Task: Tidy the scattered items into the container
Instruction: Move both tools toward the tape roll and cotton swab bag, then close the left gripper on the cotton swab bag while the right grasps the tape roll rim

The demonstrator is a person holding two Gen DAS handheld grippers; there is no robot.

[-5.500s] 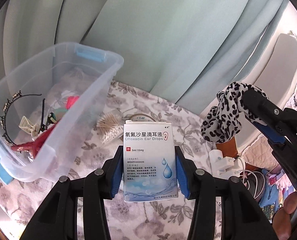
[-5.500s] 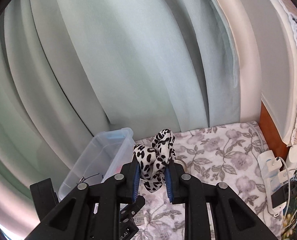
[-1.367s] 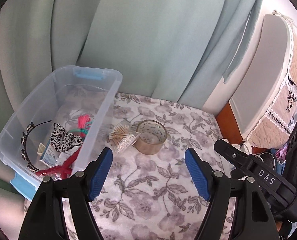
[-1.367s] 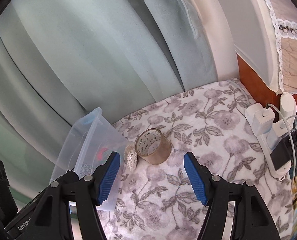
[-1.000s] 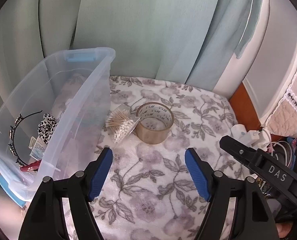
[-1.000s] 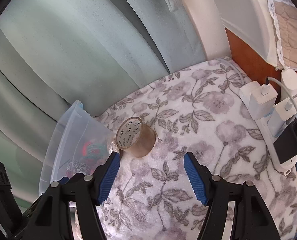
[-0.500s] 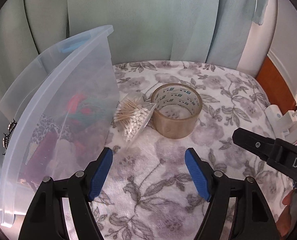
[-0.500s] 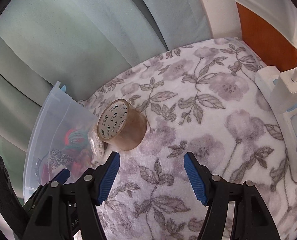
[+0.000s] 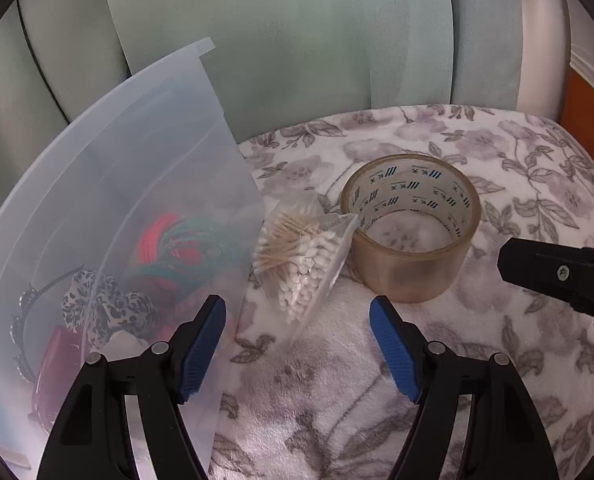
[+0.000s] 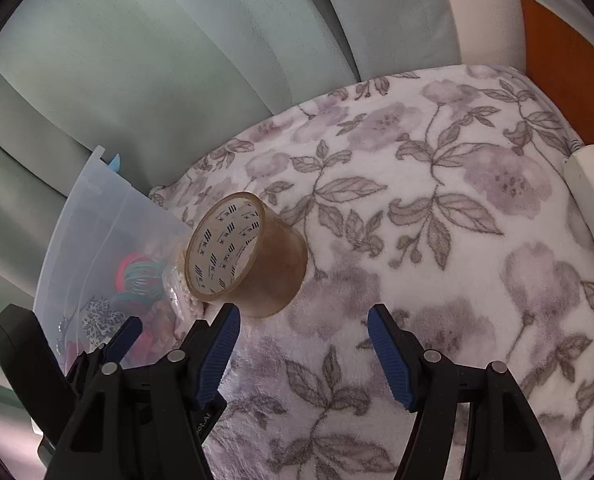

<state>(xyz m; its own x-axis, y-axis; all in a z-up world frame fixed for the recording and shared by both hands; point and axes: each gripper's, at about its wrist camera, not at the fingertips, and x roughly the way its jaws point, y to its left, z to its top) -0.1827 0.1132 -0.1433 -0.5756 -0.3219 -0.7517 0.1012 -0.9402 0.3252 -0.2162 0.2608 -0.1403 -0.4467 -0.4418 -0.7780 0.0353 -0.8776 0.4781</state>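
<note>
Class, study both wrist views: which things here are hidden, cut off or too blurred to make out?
- Clear plastic storage bin: left wrist view, contents blurred by its cloudy wall.
- Bag of cotton swabs: right wrist view, mostly behind the brown packing tape roll.
- White power strip: right wrist view, cut by the edge.

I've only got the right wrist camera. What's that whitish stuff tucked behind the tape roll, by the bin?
Observer: A clear bag of cotton swabs. It lies on the blanket between the bin and the tape roll, with one corner against the roll's rim.
Operator: Where's the left gripper pointing?
Observer: The left gripper is open and empty, and the bag is just ahead of its fingertips.
Operator: Is there a headband in the bin?
Observer: Yes, a black headband lies near the bin's left wall, beside the leopard scrunchie.
</note>
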